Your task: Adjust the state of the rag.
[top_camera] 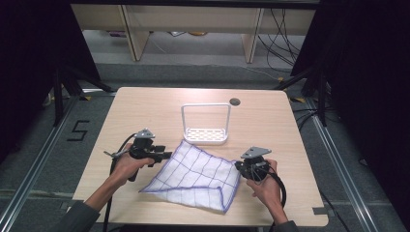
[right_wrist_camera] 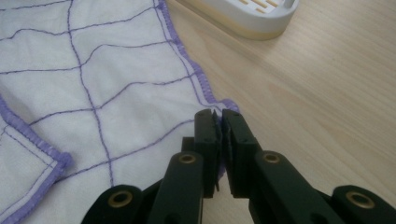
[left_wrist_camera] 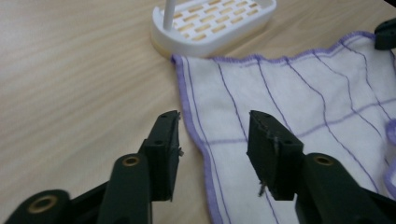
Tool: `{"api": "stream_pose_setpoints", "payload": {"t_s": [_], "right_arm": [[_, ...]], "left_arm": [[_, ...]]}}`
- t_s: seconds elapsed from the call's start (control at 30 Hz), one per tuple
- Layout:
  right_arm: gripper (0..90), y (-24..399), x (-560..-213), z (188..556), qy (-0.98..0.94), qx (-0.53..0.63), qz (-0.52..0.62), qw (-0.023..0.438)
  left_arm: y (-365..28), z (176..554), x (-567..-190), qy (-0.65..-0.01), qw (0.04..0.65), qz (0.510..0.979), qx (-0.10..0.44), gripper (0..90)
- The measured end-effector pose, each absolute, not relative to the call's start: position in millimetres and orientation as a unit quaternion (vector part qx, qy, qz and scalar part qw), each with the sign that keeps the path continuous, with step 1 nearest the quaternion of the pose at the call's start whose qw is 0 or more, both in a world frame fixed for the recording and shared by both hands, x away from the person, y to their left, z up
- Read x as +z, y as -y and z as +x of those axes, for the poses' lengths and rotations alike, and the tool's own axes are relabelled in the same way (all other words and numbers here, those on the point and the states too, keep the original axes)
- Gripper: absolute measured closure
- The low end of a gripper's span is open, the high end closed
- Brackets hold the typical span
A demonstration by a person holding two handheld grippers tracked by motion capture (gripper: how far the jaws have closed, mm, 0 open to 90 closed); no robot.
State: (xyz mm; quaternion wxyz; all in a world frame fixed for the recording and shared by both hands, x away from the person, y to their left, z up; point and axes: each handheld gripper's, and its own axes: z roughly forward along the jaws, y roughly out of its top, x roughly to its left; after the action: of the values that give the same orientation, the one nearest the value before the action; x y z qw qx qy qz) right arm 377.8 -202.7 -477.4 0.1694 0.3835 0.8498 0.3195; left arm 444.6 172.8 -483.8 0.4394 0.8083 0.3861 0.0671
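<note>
From the high view, a white cloth with a purple grid and purple hem [top_camera: 196, 178] lies spread on the pale wooden table [top_camera: 145, 106], just in front of a white slotted plastic rack with a tall loop handle [top_camera: 205, 124]; the left gripper [top_camera: 164, 155] sits at its left edge, the right gripper [top_camera: 240, 166] at its right corner. In the left gripper view, the jaws stand apart over the cloth's hem [left_wrist_camera: 196, 135], gripping nothing. In the right gripper view, the jaws are pinched tight on the cloth's corner [right_wrist_camera: 219, 109].

Black claws [top_camera: 164, 155] [top_camera: 238, 166] with brass rivets, grey three-cornered plates, trailing black cables; grey sleeves [top_camera: 77, 217] on both forearms.
</note>
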Motion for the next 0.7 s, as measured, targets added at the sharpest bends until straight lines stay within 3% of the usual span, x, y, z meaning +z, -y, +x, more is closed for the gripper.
{"api": "stream_pose_setpoints", "payload": {"t_s": [0.3,0.7], "right_arm": [[85.5,186,-480,398,-0.857,0.327,0.360,0.174],[84.9,182,-482,402,-0.857,0.329,0.360,0.167]], "left_arm": [[-153,479,-490,-0.407,0.402,0.817,0.079,43.6],[-131,492,-504,-0.396,0.406,0.819,0.086,48.2]]}}
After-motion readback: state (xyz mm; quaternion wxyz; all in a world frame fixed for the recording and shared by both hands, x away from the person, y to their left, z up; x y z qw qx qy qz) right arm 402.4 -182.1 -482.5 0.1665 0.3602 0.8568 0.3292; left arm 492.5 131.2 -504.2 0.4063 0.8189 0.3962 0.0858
